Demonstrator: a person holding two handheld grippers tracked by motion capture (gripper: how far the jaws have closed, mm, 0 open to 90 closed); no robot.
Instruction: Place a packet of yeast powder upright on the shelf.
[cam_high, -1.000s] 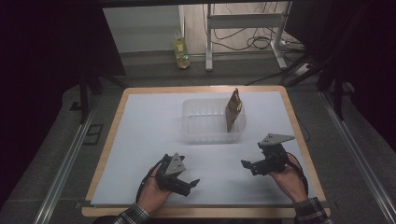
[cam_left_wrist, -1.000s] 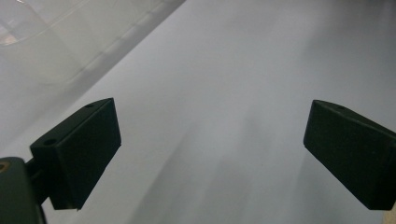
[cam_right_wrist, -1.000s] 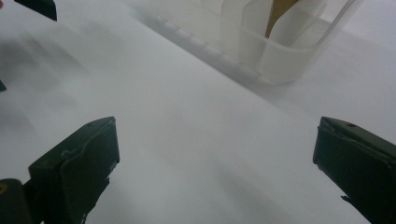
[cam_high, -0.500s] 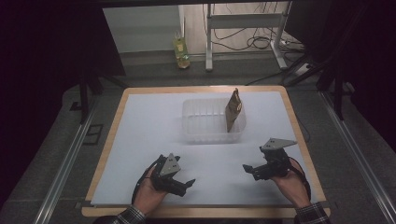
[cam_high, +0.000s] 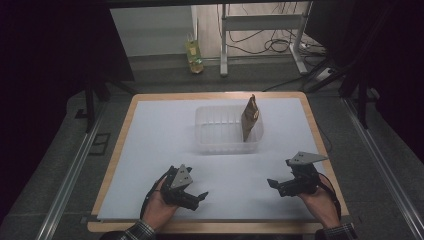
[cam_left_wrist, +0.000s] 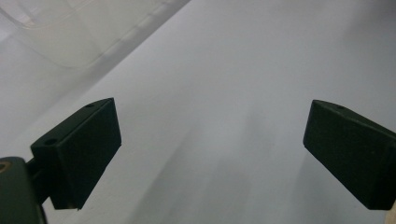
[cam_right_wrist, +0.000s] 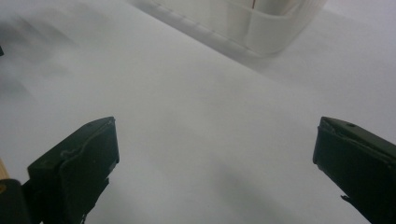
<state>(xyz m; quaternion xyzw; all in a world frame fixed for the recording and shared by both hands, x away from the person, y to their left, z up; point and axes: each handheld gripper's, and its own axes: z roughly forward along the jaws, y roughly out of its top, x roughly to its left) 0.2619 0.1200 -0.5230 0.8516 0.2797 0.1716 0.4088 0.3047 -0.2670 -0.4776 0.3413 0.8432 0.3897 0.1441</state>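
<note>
Both tongs, left tongs (cam_high: 200, 196) and right tongs (cam_high: 272, 184), rest spread and empty on the surface (cam_high: 150, 150), well short of the clear bin (cam_high: 220, 142). The brown pouch (cam_high: 249, 119) leans upright against the bin's right wall (likely set there for storage).

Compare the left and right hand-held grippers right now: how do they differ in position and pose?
The left hand-held gripper sits nearer the table's front edge; the right hand-held gripper sits a little farther in, closer to the clear tub. The left points rightward toward the table's middle; the right points leftward, so they face each other. Both are open, hold nothing, and are over the bare white tabletop.
</note>
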